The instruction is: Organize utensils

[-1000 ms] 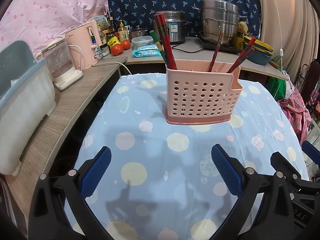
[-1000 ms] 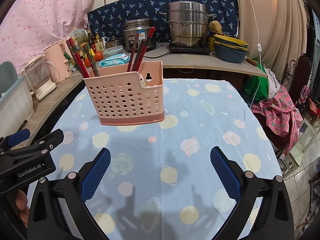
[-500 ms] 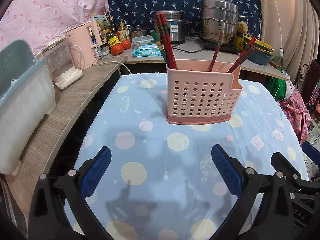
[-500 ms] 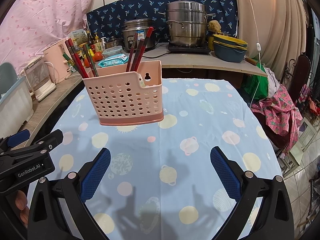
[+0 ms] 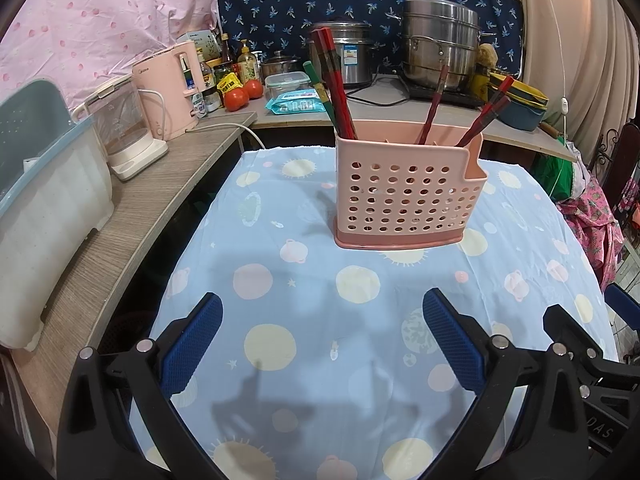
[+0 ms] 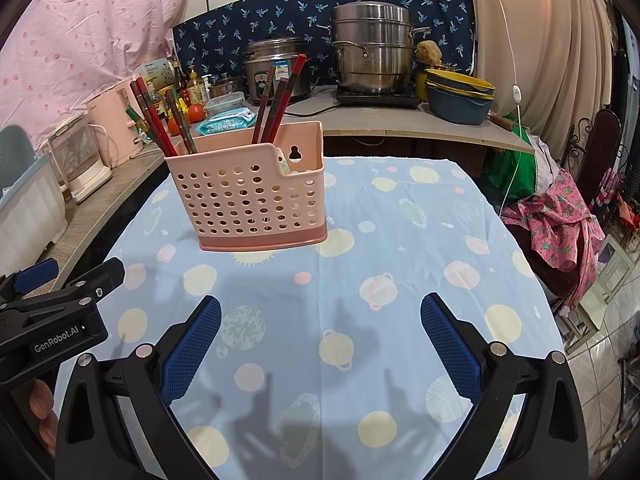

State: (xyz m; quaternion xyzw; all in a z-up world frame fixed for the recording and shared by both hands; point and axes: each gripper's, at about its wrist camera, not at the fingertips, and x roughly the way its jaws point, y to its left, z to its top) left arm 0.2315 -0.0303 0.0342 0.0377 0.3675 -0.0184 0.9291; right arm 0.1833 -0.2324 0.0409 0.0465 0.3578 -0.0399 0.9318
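A pink perforated utensil holder (image 5: 408, 192) stands upright on the table with the blue planet-print cloth (image 5: 304, 280); it also shows in the right wrist view (image 6: 252, 196). Several red and green chopsticks (image 5: 334, 84) stick up from its left compartment, and more red ones (image 5: 480, 116) lean out on the right. My left gripper (image 5: 322, 340) is open and empty, well short of the holder. My right gripper (image 6: 320, 344) is open and empty, near the front of the table. The left gripper's body (image 6: 52, 316) shows at the left of the right wrist view.
A wooden counter (image 5: 132, 216) runs along the left with a white-and-blue bin (image 5: 40, 216), a glass kettle (image 5: 120, 128) and a pink appliance (image 5: 168, 92). Pots (image 5: 440, 52), tomatoes and bowls (image 6: 456, 96) stand on the back counter. Clothes (image 6: 560, 224) hang to the right.
The right wrist view has shifted very slightly; the holder sits a touch lower and to the left in it. Both grippers stay open and empty.
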